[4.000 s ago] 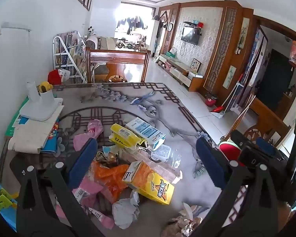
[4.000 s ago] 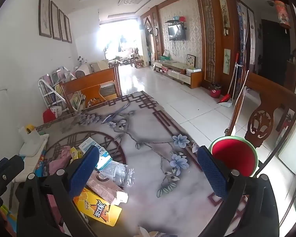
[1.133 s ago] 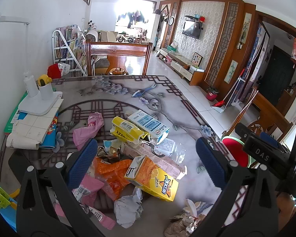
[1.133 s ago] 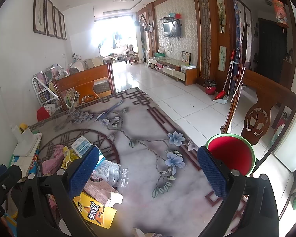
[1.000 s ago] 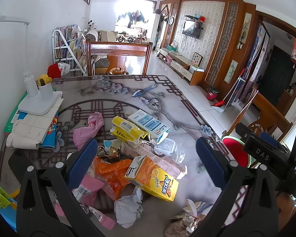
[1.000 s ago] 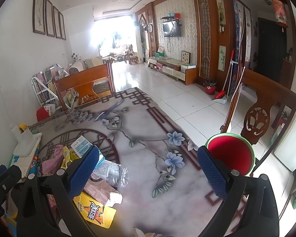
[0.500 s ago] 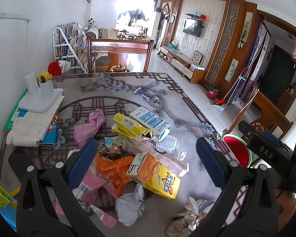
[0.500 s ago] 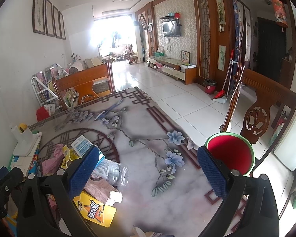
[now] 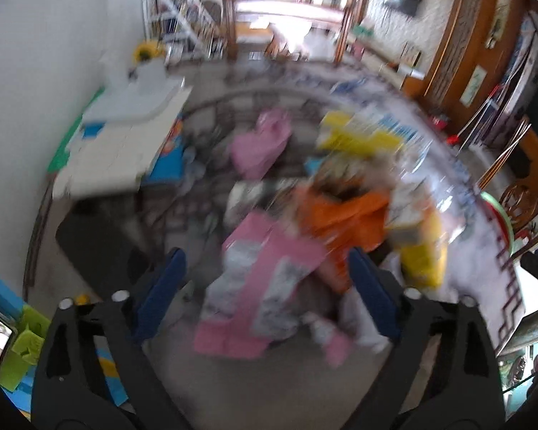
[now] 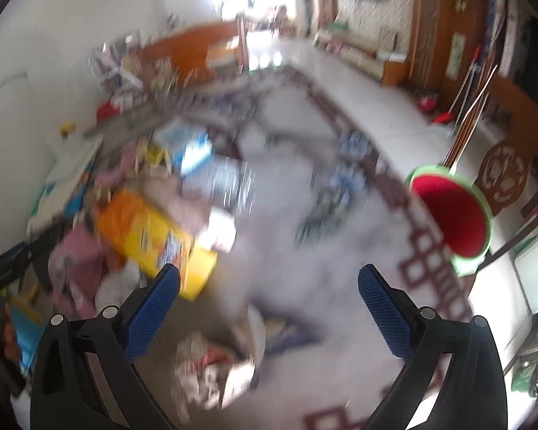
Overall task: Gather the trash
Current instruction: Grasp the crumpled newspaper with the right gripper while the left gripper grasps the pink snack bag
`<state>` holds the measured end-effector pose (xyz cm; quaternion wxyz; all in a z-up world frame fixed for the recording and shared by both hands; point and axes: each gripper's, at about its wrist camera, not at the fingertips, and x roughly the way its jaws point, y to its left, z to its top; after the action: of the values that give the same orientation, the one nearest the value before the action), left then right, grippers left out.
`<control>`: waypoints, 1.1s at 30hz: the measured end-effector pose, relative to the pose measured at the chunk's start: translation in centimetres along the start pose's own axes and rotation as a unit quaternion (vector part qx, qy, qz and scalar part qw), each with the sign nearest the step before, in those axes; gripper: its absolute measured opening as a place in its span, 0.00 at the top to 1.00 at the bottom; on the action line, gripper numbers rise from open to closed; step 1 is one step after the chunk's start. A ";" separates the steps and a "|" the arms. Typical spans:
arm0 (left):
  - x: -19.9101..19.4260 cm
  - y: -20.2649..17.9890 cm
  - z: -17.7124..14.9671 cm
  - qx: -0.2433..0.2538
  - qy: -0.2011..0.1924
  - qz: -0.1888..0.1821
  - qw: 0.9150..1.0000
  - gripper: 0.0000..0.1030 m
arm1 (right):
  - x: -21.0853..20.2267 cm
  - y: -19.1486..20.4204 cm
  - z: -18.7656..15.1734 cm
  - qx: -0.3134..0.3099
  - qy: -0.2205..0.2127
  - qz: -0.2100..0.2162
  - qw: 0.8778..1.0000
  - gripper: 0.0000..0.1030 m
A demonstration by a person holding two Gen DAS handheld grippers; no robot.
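In the left wrist view, blurred by motion, the left gripper (image 9: pixel 267 288) points steeply down at the heap of trash on the patterned worktop (image 9: pixel 89 243); its jaws are spread, have just been closing a little, and the pink wrapper (image 9: pixel 265 283) lies between them without either pad pressing on it. Just beyond it sit the crumpled orange bag (image 9: pixel 344 218) and, to the right, the yellow carton (image 9: pixel 421 251). The pink wrapper looks like thin film (light, limp, probably slick), so I would judge a pinch across a bunched fold near its middle safer than one on a flat edge, which could slide out. In the right wrist view, the right gripper (image 10: pixel 269 299) also has its jaws spread with nothing in them, hanging over bare worktop; a crumpled paper wad (image 10: pixel 211 372) lies near below, the yellow carton (image 10: pixel 161 236) to the left, and the red bin (image 10: pixel 448 216) stands off the worktop's far right edge. The carton should be stiff but crushable, best taken across its narrow sides.
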<state>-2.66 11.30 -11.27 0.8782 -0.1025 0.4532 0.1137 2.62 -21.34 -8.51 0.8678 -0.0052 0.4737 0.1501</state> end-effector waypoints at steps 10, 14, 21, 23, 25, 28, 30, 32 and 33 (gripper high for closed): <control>4.3 -0.2 -1.4 0.019 0.076 -0.037 0.996 0.22 | 3.5 1.6 -3.7 0.032 0.121 0.075 0.989 0.08; 5.1 -0.6 -1.5 0.021 0.086 -0.038 0.995 0.22 | 4.3 1.8 -4.7 0.042 0.158 0.083 0.983 0.08; 5.2 0.2 -1.9 -0.005 0.095 -0.047 0.994 0.52 | 6.2 2.1 -6.3 0.059 0.210 0.111 0.970 0.43; 4.6 0.2 -1.9 -0.008 0.087 -0.042 0.995 0.54 | 6.1 2.2 -6.0 0.055 0.201 0.119 0.971 0.54; 3.4 0.1 -1.8 -0.008 0.068 -0.034 0.997 0.55 | 5.4 2.4 -5.5 0.044 0.186 0.118 0.975 0.68; 1.3 -0.2 -1.2 -0.013 0.034 -0.029 0.999 0.55 | 4.4 2.0 -4.5 0.040 0.155 0.114 0.980 0.69; -0.2 -0.7 -0.6 -0.019 0.007 -0.031 0.999 0.55 | 3.6 1.3 -3.7 0.045 0.132 0.114 0.984 0.69; -1.6 -1.6 0.1 -0.020 -0.018 -0.036 0.999 0.56 | 2.8 0.4 -2.7 0.053 0.108 0.116 0.986 0.69; -2.3 -2.2 0.5 -0.017 -0.028 -0.041 0.999 0.56 | 2.4 -0.2 -2.2 0.057 0.097 0.116 0.987 0.69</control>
<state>-2.92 9.11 -8.98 0.8925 -0.1327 0.4218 0.0885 2.05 -21.24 -11.74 0.7933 0.0848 0.5606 0.2217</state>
